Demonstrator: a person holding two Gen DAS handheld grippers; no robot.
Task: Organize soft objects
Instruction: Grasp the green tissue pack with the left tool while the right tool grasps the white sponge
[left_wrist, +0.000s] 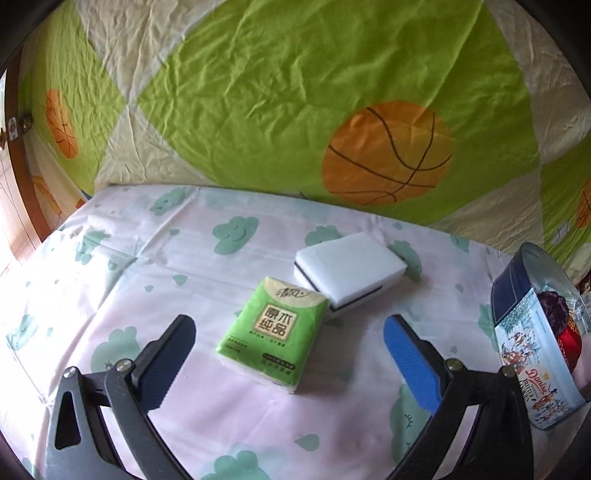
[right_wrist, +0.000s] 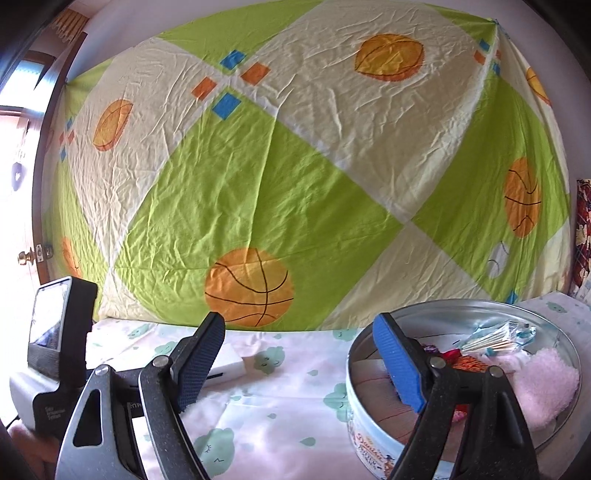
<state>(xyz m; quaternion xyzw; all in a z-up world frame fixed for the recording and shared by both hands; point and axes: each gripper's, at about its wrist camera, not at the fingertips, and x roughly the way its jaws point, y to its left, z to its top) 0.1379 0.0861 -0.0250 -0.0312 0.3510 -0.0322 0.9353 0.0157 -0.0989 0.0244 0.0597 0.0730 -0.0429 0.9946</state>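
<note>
In the left wrist view a green tissue pack (left_wrist: 275, 334) lies flat on the pink cloud-print tablecloth (left_wrist: 147, 280). A white sponge block (left_wrist: 349, 275) lies just behind it, touching its far corner. My left gripper (left_wrist: 290, 332) is open, its fingers on either side of the tissue pack, just above the table. A round cookie tin (left_wrist: 535, 365) stands at the right. In the right wrist view my right gripper (right_wrist: 299, 350) is open and empty above the table, at the left rim of the tin (right_wrist: 360, 398). The tin holds a pink fluffy cloth (right_wrist: 546, 384) and wrapped items.
A green and cream basketball-print sheet (right_wrist: 295, 166) hangs behind the table. The left gripper's body (right_wrist: 55, 350) shows at the left of the right wrist view, with the sponge (right_wrist: 229, 363) behind my finger. A door (right_wrist: 33, 221) stands at far left.
</note>
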